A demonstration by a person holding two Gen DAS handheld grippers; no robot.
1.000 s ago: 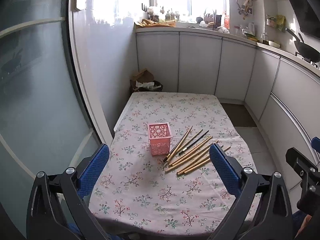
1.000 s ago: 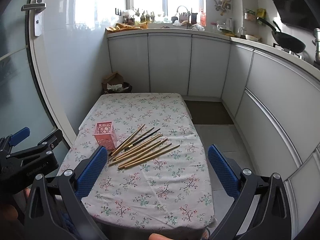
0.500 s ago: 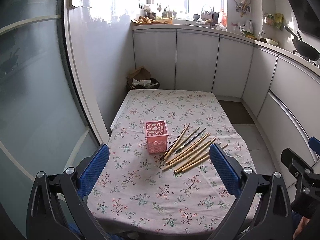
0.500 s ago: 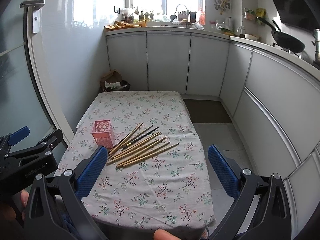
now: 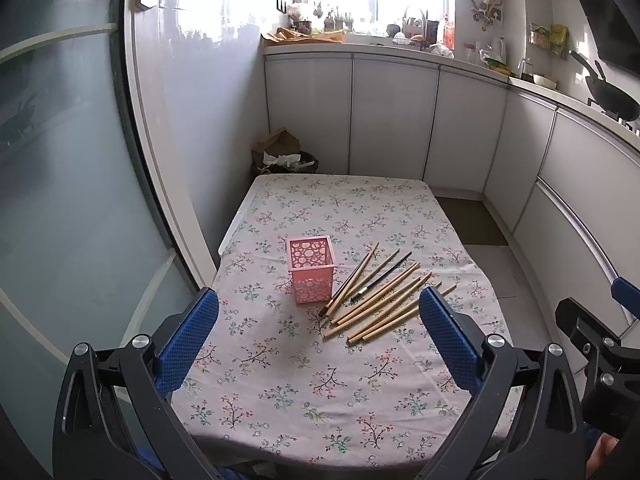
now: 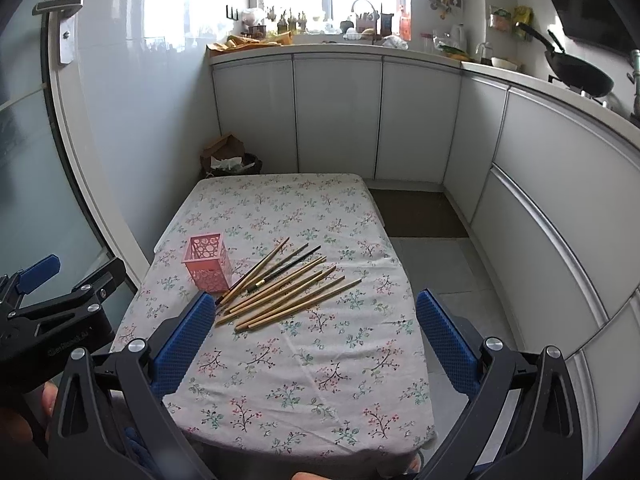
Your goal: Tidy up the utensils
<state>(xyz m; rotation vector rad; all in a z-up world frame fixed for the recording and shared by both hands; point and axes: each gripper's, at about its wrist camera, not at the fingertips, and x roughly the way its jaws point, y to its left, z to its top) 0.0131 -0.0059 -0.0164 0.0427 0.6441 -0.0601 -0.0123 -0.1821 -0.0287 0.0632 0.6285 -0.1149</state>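
Observation:
A pink perforated holder (image 5: 311, 270) stands upright on the floral tablecloth (image 5: 280, 364); it also shows in the right wrist view (image 6: 208, 263). Several wooden chopsticks and thin dark-tipped brushes (image 5: 380, 294) lie fanned out to its right, also seen in the right wrist view (image 6: 280, 286). My left gripper (image 5: 318, 344) is open and empty, above the table's near edge, short of the holder. My right gripper (image 6: 314, 346) is open and empty, near the front edge, just short of the sticks.
A glass door and white wall run along the table's left. White cabinets (image 5: 392, 120) stand behind and to the right. A bin with a paper bag (image 5: 282, 156) sits on the floor past the far edge. A wok (image 6: 580, 72) rests on the counter.
Both grippers have drifted slightly, so the table sits a little farther and more central in both views. Nothing on the table has moved; both grippers stay open.

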